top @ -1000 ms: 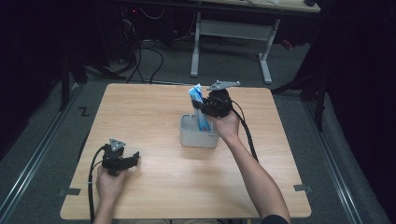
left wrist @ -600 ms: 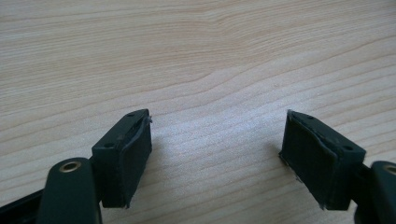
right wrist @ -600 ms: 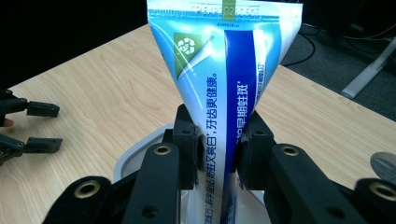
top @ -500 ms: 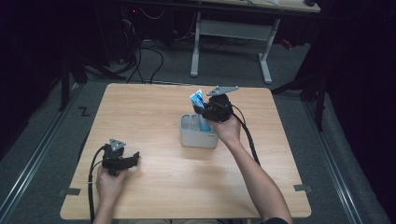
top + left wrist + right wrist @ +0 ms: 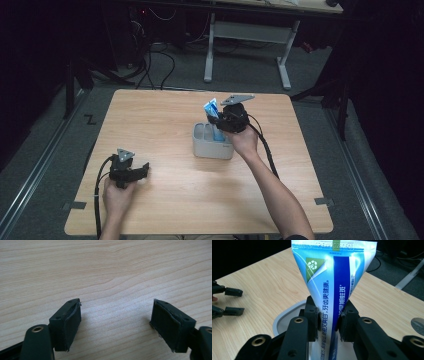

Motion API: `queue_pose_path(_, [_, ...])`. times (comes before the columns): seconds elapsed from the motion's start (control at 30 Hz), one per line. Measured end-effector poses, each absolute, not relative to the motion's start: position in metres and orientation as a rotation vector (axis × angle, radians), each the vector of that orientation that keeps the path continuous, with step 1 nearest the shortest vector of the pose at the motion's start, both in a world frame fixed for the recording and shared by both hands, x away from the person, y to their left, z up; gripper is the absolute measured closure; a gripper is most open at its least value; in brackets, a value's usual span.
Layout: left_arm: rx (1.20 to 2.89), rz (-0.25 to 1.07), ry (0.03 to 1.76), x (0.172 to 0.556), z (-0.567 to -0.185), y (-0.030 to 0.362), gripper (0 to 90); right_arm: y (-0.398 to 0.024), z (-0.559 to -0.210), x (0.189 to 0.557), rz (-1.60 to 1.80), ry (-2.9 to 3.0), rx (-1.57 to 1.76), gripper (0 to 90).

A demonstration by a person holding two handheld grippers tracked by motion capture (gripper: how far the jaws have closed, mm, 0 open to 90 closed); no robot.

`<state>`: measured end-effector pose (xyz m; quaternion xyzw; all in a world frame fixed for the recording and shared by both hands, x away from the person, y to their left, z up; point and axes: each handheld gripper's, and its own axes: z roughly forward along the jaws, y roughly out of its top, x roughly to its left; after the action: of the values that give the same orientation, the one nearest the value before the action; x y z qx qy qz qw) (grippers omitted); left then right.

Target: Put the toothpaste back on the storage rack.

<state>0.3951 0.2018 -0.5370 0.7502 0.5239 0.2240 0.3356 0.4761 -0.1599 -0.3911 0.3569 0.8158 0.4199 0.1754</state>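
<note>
At the lower left of the high view, the left hand-held gripper (image 5: pixel 142 171) rests on the light wooden bench (image 5: pixel 165 125), jaws wide. At centre, the right hand-held gripper (image 5: pixel 223 121) clamps a blue-and-white toothpaste tube (image 5: pixel 212 110) standing upright in a grey plastic compartmented holder (image 5: pixel 205 142).

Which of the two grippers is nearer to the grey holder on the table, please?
Right. The right gripper hangs directly over the grey holder, clamping a toothpaste tube; the left gripper rests open near the table's front-left.
</note>
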Motion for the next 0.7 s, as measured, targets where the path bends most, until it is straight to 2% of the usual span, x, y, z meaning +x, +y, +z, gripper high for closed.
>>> queue_pose_path(0.7, [1.956,0.583,1.367,0.395,-0.537,0.202,24.6,-0.158,-0.407,0.478,1.139,2.356,1.024,71.9])
